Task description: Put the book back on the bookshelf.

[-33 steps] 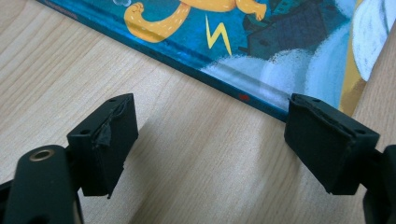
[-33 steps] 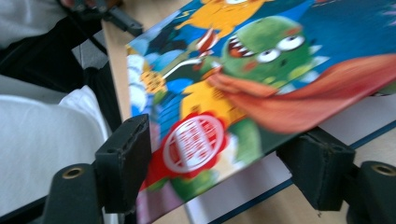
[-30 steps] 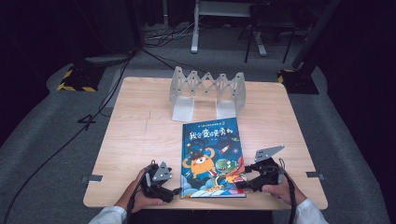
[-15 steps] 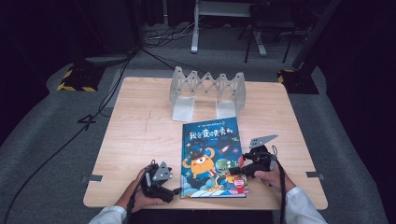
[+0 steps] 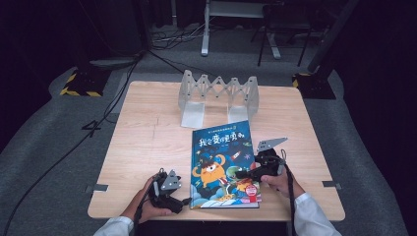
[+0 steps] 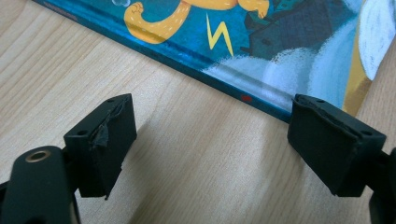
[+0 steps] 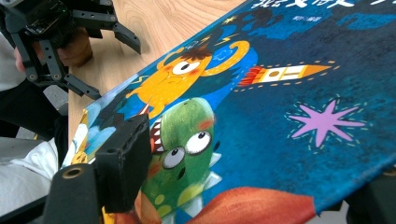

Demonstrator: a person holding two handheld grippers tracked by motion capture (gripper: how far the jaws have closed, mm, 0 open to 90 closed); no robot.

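A picture book [image 5: 221, 157] with a blue cover, an orange monster and a green dinosaur lies flat on the wooden table [image 5: 147, 132]. My left gripper [image 5: 186, 200] rests on the table at the book's near left corner. In the left gripper view it [image 6: 210, 140] stands open, with bare wood between its jaws and the book's edge [image 6: 243, 88] just ahead. My right gripper [image 5: 241, 173] reaches in over the book's right edge. In the right gripper view it [image 7: 247, 186] is open: one jaw lies above the cover [image 7: 280, 93], the other is mostly hidden under the cover's edge.
A pale accordion-style rack [image 5: 219, 96] stands at the table's far middle, just beyond the book. The left half of the table is bare wood. Dark floor with cables surrounds the table. The left gripper [image 7: 120, 70] and its hand appear far off in the right gripper view.
My right gripper has moved left from beside the book until its jaws straddle the right edge of the cover. The left gripper has barely shifted.
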